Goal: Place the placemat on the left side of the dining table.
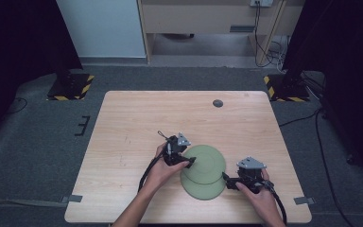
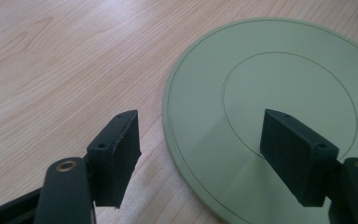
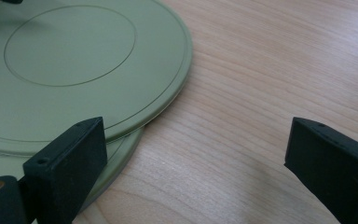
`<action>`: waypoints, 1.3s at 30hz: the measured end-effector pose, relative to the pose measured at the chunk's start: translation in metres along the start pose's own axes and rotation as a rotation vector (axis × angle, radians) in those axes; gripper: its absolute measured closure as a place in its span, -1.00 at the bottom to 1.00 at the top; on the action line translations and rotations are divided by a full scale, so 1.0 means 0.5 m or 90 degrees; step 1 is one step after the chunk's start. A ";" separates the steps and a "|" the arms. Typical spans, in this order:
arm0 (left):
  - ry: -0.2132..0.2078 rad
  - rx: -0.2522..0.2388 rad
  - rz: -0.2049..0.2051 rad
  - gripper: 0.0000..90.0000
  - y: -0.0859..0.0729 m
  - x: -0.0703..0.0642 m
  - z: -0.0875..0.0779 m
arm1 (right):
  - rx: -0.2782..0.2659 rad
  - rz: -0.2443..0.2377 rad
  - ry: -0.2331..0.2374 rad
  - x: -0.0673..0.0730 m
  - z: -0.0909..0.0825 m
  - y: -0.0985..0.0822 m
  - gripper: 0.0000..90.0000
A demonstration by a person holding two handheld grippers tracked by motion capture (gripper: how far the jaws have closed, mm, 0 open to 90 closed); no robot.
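We judge the two stacked green plates (image 1: 203, 172) stiff, light and slick, best pinched at the rim, with both grippers' jaws wide beside them.

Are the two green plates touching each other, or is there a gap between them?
Touching. The right gripper view shows the upper plate lying directly on the lower plate, overlapping its rim.

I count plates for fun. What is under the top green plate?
A second green plate lies under the top plate, peeking out at the near side. Its covered part, and whatever may lie between or beneath, cannot be seen. Both rest on the table.
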State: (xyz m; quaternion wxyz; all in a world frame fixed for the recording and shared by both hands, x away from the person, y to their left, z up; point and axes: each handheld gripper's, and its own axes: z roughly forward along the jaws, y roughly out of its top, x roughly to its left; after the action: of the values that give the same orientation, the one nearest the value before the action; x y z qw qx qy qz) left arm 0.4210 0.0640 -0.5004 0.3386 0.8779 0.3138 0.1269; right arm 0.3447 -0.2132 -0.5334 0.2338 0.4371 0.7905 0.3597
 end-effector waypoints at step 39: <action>-0.107 0.047 -0.144 -0.29 -0.002 0.056 0.040 | -0.016 -0.014 -0.011 0.014 0.007 0.003 -0.89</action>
State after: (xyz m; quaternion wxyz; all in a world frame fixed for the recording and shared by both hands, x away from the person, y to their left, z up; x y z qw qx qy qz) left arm 0.4511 0.0720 -0.5156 0.3431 0.8566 0.3855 0.0022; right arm 0.3446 -0.2054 -0.5348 0.2500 0.4285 0.7886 0.3634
